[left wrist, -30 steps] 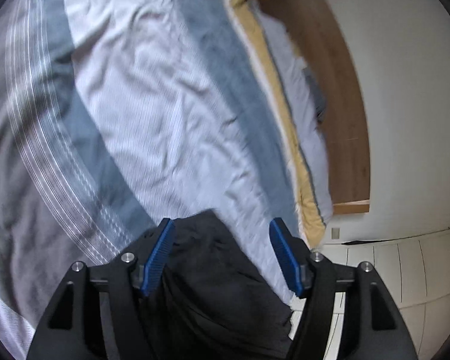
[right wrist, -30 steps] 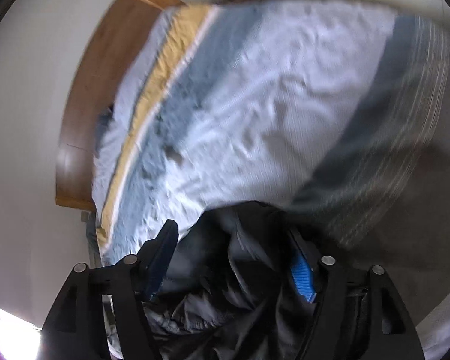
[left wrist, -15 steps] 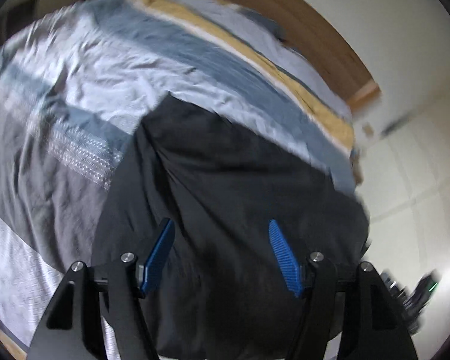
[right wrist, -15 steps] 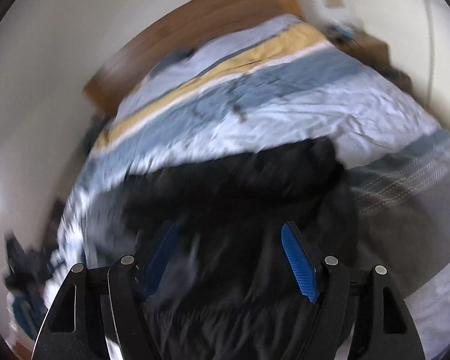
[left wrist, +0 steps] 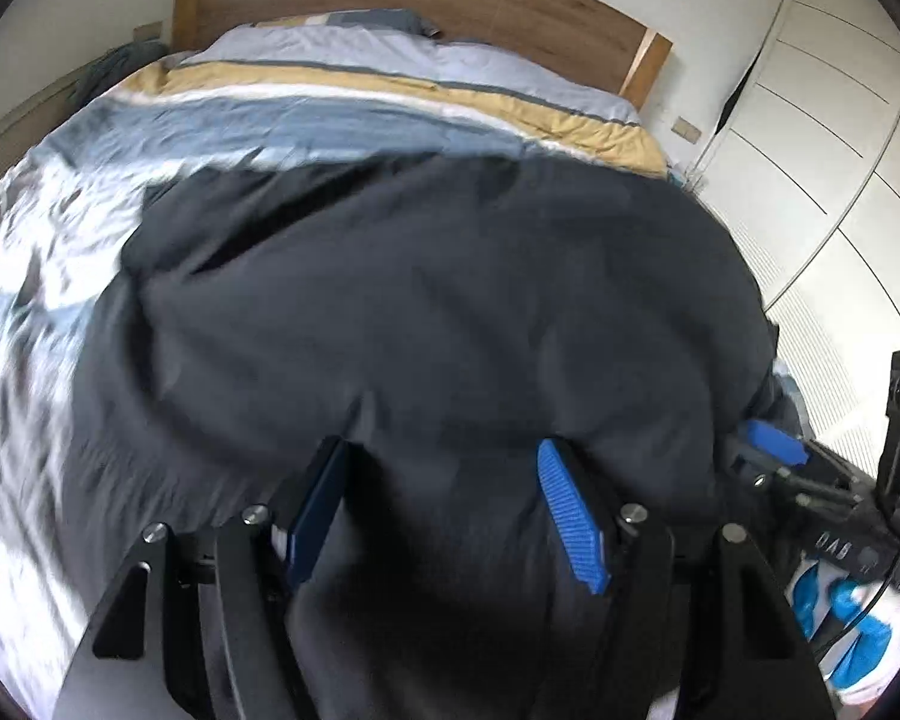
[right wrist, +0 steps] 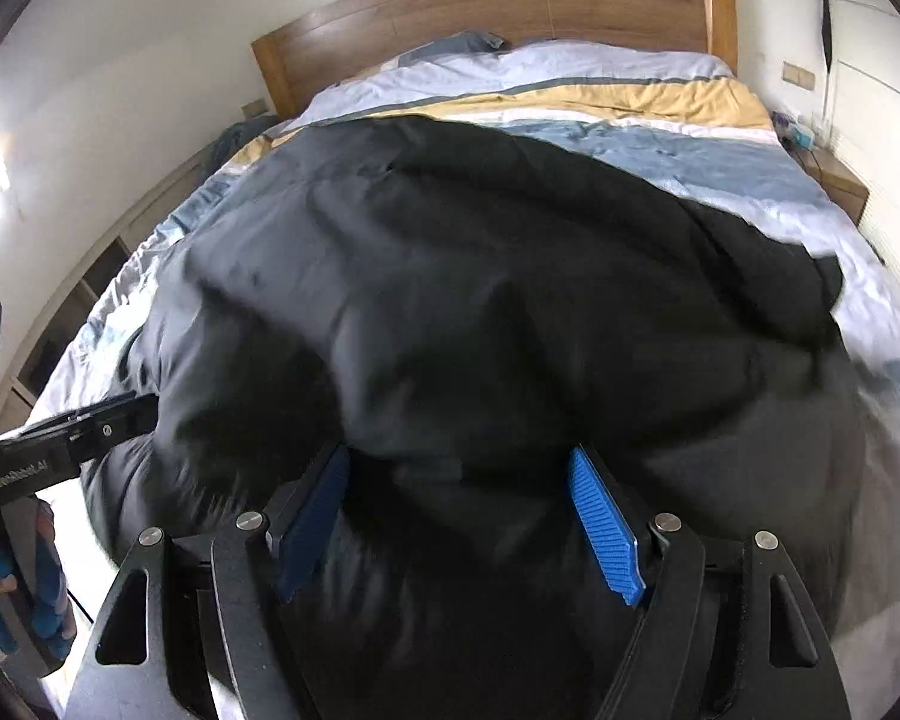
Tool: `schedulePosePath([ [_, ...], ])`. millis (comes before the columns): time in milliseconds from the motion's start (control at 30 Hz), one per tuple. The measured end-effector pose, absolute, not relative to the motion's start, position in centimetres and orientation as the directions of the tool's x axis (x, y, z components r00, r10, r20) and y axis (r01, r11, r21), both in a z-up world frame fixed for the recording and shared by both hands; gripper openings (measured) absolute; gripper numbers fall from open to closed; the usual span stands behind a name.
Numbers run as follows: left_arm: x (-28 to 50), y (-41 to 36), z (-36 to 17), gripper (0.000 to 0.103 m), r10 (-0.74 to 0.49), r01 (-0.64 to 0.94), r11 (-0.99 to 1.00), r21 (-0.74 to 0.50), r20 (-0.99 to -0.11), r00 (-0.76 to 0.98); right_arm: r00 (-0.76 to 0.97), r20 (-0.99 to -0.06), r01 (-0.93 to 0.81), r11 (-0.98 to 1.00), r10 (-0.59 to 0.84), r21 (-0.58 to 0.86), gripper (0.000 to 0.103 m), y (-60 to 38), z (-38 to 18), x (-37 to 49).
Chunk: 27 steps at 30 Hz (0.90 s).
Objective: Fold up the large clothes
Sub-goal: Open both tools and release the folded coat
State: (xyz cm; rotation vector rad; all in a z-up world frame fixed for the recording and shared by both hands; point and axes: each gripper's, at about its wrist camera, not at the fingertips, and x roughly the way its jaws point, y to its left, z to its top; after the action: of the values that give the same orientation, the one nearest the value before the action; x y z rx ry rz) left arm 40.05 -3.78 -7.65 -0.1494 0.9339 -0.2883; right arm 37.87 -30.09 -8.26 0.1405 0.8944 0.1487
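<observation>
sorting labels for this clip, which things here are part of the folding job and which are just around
Part of the job:
- black garment, billowed over the bed
- left gripper, garment between its jaws
- right gripper, garment between its jaws

Just around:
- striped duvet
- wooden headboard
- white wardrobe doors
- bedside table

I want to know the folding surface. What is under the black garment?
The black garment lies over a striped bed cover on a bed with a wooden headboard. The cover shows around it; what is directly beneath is hidden.
</observation>
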Motion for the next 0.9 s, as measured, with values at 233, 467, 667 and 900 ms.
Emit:
schedulePosePath([
  [233, 50.0, -8.6, -7.5, 0.064, -0.252, 0.211, 0.965, -0.157, -0.784, 0.568, 0.614, -0.773, -0.028, 0.983, 0.158, 0.179, 0.08, -31.3, -9.2, 46.0],
  [467, 59.7, -10.0, -10.8, 0.064, -0.214, 0.143, 0.976, -0.164, -0.849, 0.484, 0.556, -0.821, 0.055, 0.981, 0.126, 0.188, 0.08, -33.7, -11.6, 53.1],
  [667, 62.6, -5.5, -12.5, 0.065, -0.254, 0.065, 0.966, -0.251, -0.867, 0.429, 0.539, -0.838, 0.159, 0.966, 0.088, 0.204, 0.079, -38.1, -12.7, 54.1],
  [900, 62.9, 4.8, -14.6, 0.065, -0.079, -0.162, 0.976, -0.144, -0.931, 0.356, 0.454, -0.891, 0.344, 0.924, -0.009, 0.166, 0.079, -46.3, -14.9, 52.2],
])
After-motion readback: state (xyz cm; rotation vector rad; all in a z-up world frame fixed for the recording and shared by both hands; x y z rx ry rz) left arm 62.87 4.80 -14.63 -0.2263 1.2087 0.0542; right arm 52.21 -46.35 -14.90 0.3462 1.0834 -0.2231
